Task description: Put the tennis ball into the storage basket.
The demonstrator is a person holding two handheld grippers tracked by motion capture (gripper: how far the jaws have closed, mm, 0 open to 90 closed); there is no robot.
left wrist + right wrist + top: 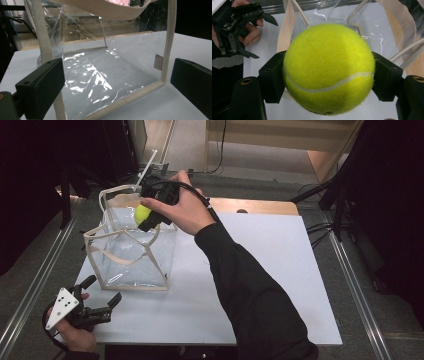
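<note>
Table (280, 285): white top; carries the clear bag, which stands toward the person's left side.
Clear bag (131, 251): transparent plastic with cream webbing edges and strap handles, upright, mouth open upward. All places below are given from this bag.
Right arm: dark sleeve runs from the bottom edge diagonally up to the bag's far top rim; the hand is wrapped round the gripper body, wrist bent, jaws tipped down at the bag mouth.
Right gripper (150, 214): above the bag's far rim, clamped on the ball, one pad on each flank (seen plainly in the right gripper view).
Left gripper (102, 297): just in front of the bag's near corner, held low at the table's near edge, jaws aimed at the bag, spread wide, gripping nothing.
Tennis ball (328, 67): yellow-green, white seam; held over the bag's opening, not inside it.
</note>
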